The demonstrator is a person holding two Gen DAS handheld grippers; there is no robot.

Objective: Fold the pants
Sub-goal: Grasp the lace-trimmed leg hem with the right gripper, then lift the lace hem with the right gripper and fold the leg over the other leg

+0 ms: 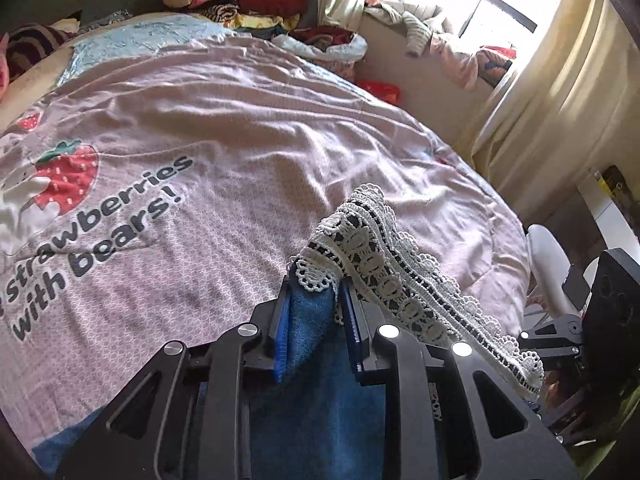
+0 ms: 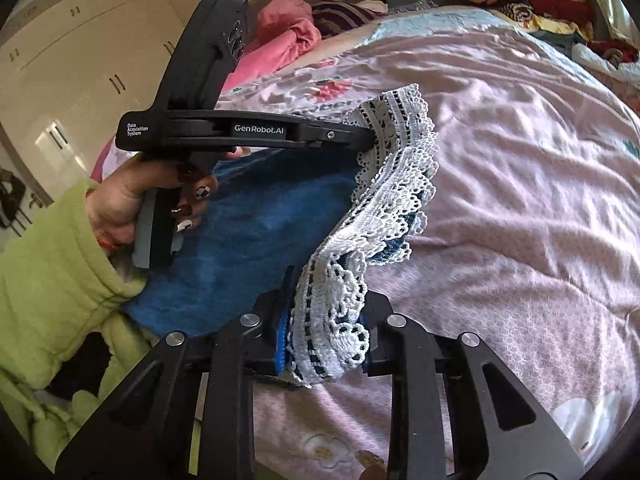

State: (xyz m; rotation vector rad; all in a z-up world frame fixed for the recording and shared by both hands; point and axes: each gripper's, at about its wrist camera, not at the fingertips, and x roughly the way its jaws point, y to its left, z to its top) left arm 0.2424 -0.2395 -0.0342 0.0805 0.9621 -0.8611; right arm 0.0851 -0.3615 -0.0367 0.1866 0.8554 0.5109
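Left tongs (image 1: 316,320) clamp blue pants (image 1: 312,400) by the lace hem (image 1: 384,264)

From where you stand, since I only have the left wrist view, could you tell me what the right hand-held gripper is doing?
Observer: The right hand-held gripper is shut on the white lace hem of the blue pants.
Operator: Thank you. Does the lace run unbroken between the two grippers?
Observer: Yes, the hem drapes across to the left hand-held gripper, which pinches its far end above the pink bedspread.
Operator: And what lies behind my gripper?
Observer: A pink garment lies bunched there, with cream wardrobe doors beyond.
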